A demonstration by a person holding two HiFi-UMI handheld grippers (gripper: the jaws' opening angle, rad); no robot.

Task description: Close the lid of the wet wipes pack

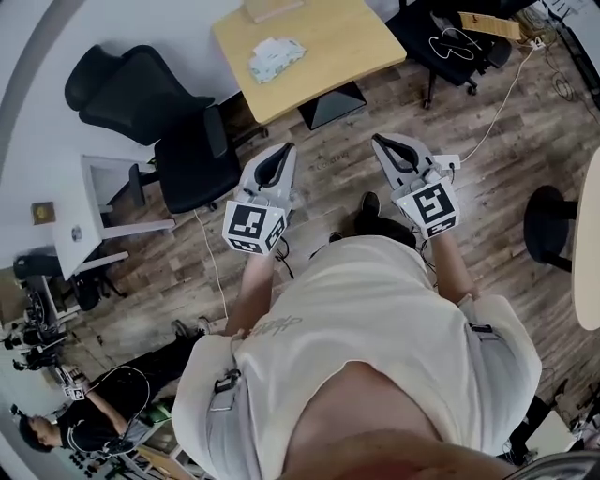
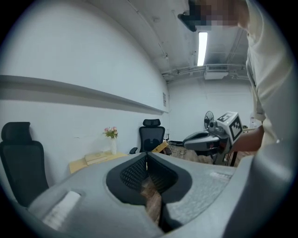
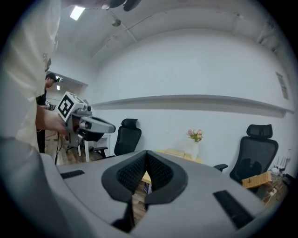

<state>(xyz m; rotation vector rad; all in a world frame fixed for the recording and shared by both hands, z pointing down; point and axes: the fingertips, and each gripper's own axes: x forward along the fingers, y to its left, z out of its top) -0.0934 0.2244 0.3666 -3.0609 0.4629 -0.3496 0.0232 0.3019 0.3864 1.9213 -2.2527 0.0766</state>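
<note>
Plank flooring (image 1: 328, 173) meets a white wall at the upper left. One yellow table (image 1: 347, 42) sits at top centre, and the single wet wipes pack (image 1: 275, 58) lies on its left part, well above both grippers. The left gripper (image 1: 286, 147) and right gripper (image 1: 378, 141) have their jaws pressed together, empty. Two black chairs (image 1: 141, 98) flank the table.

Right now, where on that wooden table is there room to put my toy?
The table is bare over its whole right half, from the wet wipes pack across to the right edge. The left end is crowded: the pack lies there, and a flat tan box sits at the far edge behind it.
</note>
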